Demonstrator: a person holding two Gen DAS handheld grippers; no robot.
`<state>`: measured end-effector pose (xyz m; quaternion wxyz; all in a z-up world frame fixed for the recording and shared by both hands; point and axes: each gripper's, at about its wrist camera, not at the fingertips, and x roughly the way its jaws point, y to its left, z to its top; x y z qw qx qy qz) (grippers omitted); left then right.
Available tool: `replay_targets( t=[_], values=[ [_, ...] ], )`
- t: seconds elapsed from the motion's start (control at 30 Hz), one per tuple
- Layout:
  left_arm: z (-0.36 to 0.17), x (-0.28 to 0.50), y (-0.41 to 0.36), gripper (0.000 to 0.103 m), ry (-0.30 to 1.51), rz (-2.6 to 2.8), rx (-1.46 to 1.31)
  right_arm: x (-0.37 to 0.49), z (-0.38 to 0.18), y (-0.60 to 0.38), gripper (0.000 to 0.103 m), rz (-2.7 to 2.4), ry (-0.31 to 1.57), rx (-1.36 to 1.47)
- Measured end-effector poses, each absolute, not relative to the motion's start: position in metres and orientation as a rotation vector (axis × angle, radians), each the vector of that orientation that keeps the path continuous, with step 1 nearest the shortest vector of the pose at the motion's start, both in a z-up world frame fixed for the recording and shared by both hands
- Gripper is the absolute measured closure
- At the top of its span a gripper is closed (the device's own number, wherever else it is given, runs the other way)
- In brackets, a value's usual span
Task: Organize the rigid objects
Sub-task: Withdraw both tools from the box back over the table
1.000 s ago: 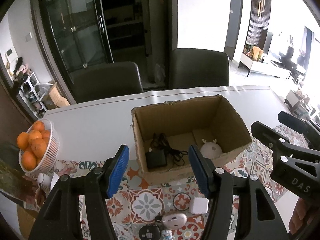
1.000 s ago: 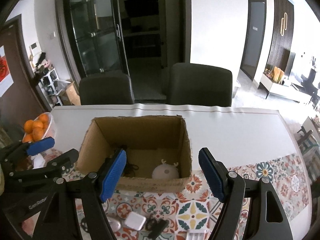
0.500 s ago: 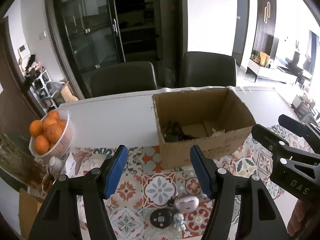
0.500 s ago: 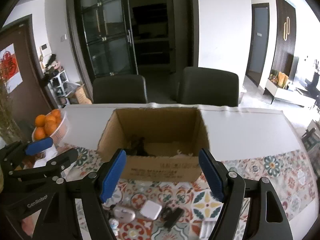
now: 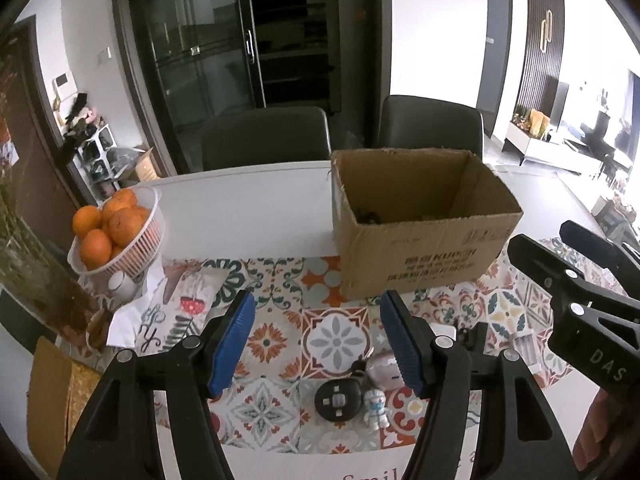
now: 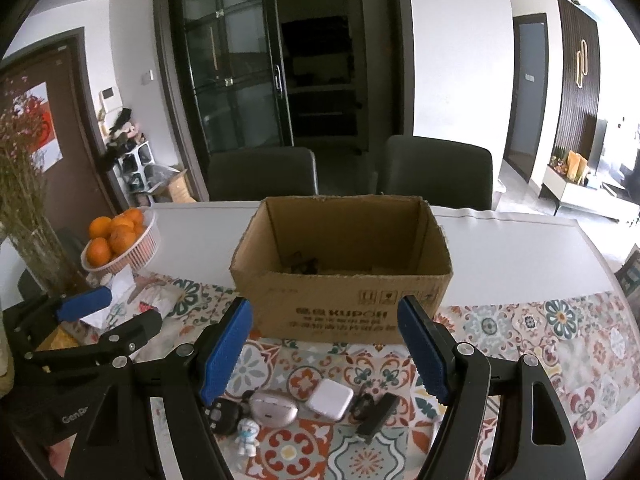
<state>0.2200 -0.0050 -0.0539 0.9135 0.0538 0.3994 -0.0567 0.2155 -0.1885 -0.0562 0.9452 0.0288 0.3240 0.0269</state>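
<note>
blue-padded right gripper (image 6: 324, 350), jaws apart and empty, has the white charger cube (image 6: 330, 397) just below; our left gripper (image 5: 316, 340), also apart, sits over the black key fob (image 5: 336, 401).

The right tongs (image 6: 324, 350) stand open with nothing between the blue pads; the cardboard box (image 6: 342, 314) sits at 12 o'clock on the surface (image 6: 520, 248); at 6 o'clock lie a white square charger (image 6: 330, 397), a pale oval case (image 6: 274, 406) and a small figurine (image 6: 246, 436); the left tongs (image 6: 108, 312) at 9 o'clock.
</note>
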Motion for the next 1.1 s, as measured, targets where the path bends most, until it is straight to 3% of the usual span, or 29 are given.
replay_targets(
  t=[1.1],
  values=[
    [-0.128, 0.173, 0.021, 0.039, 0.870, -0.184, 0.149, 0.180, -0.144, -0.153, 0.027, 0.138, 0.789, 0.096]
  ],
)
